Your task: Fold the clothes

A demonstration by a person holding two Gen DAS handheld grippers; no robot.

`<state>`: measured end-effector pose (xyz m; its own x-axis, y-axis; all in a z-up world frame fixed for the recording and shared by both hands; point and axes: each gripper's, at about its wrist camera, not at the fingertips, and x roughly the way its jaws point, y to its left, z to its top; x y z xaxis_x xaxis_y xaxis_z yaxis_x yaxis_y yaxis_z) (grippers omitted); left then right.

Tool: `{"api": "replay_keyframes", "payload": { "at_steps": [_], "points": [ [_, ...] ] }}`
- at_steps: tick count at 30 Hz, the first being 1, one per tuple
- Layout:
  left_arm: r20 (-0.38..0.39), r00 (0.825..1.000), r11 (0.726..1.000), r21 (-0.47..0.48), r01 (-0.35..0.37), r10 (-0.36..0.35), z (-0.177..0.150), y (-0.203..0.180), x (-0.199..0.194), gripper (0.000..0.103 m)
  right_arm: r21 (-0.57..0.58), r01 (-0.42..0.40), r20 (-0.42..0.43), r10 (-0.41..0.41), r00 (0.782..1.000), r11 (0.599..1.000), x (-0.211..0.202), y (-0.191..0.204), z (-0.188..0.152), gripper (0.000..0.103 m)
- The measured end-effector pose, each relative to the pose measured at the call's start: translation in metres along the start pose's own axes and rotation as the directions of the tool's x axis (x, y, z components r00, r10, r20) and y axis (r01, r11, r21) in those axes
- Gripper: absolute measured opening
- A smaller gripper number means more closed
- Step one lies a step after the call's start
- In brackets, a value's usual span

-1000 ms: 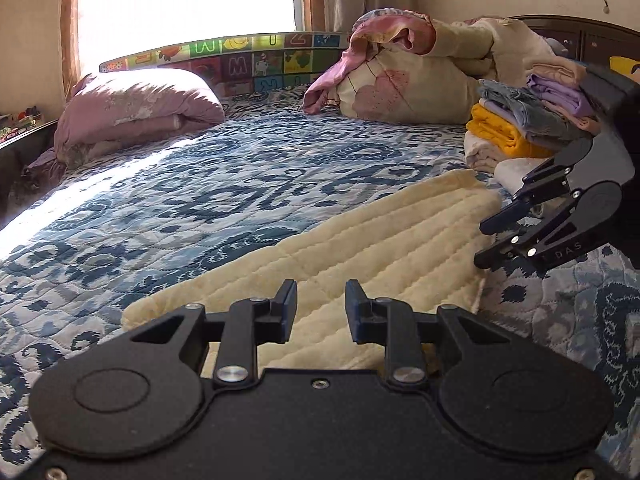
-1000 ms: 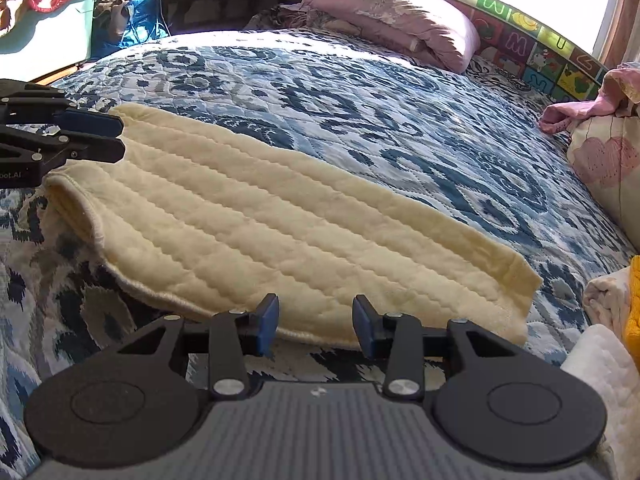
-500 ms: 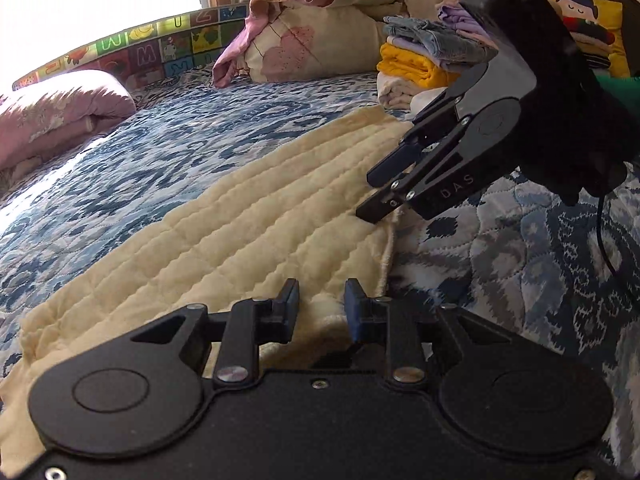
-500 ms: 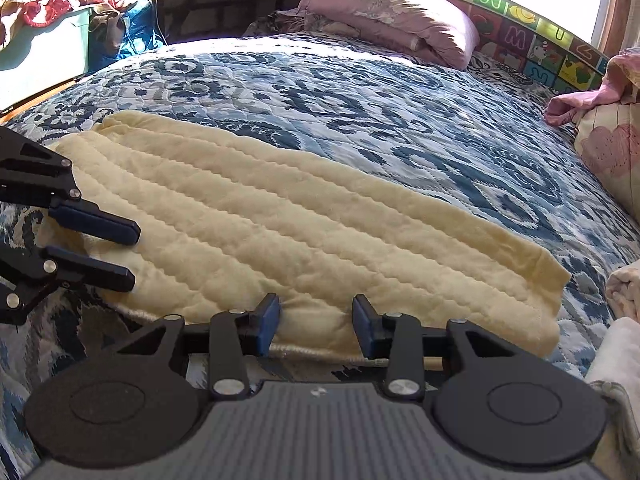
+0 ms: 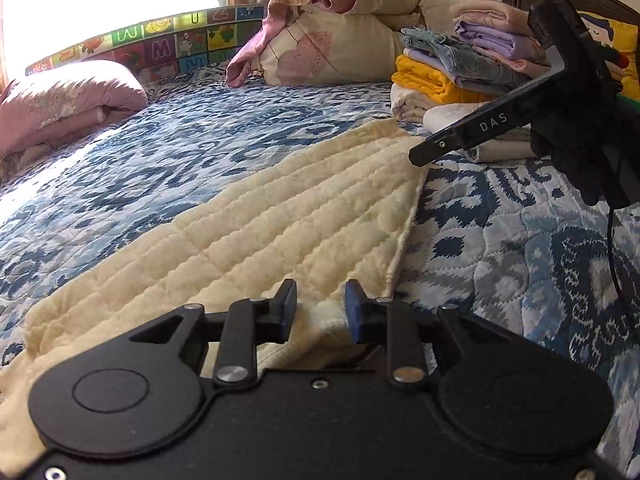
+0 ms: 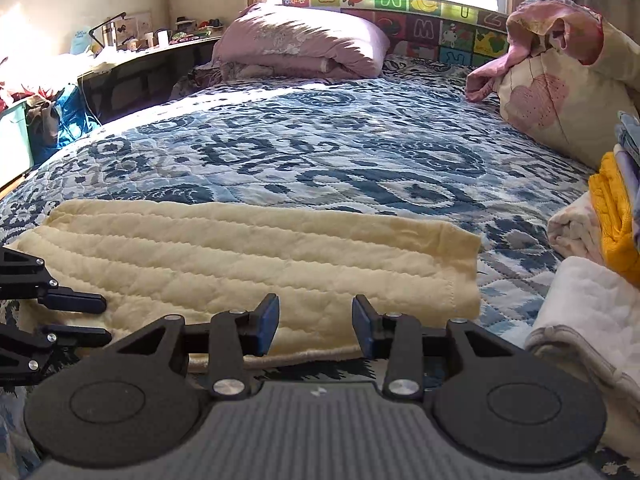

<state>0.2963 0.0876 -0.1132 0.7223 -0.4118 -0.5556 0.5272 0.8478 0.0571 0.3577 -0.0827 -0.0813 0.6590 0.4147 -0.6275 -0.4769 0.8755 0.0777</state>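
A long cream quilted cloth (image 5: 280,224) (image 6: 260,256) lies flat as a folded strip on the blue patterned bedspread (image 5: 200,140) (image 6: 340,152). My left gripper (image 5: 320,312) is open at the cloth's near corner, with a bit of the cloth's edge bunched between its fingers. In the right wrist view the left gripper (image 6: 76,320) sits low at the cloth's left end. My right gripper (image 6: 315,322) stands open just over the near long edge, towards the right end. In the left wrist view the right gripper (image 5: 440,148) shows edge-on, held by a gloved hand (image 5: 580,152).
A stack of folded clothes (image 5: 460,76) (image 6: 612,208) stands by the cloth's far end, with a white folded item (image 6: 592,320) in front of it. A pink pillow (image 6: 300,40), a cream pillow (image 5: 328,52) and a cluttered desk (image 6: 140,64) border the bed.
My left gripper has dropped to the cloth's end corner, with cloth now between its fingers. The right gripper has shifted along the near edge towards the right end. Both stayed open.
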Motion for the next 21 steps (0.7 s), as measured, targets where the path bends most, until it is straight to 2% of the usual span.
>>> {"api": "replay_keyframes", "payload": {
  "at_steps": [2,8,16,21],
  "points": [
    [0.018,1.000,1.000,-0.015,0.005,-0.005,0.001,0.004,-0.006,0.024,0.053,0.012,-0.006,-0.012,1.000,0.999,-0.004,-0.016,-0.004,0.040],
    [0.027,1.000,0.999,-0.039,0.007,-0.006,0.001,0.008,-0.009,0.024,0.070,0.046,-0.005,-0.046,0.999,0.997,-0.002,-0.030,-0.012,0.035],
    [0.001,1.000,0.999,-0.051,0.009,-0.009,-0.003,0.012,0.002,0.025,0.109,0.067,0.009,-0.069,0.998,0.992,0.033,-0.044,0.006,0.034],
    [-0.043,0.999,0.996,-0.087,-0.008,0.004,-0.006,0.017,0.013,0.027,0.108,0.072,-0.080,-0.064,0.995,0.991,0.067,-0.049,0.007,0.032]
  ]
}}
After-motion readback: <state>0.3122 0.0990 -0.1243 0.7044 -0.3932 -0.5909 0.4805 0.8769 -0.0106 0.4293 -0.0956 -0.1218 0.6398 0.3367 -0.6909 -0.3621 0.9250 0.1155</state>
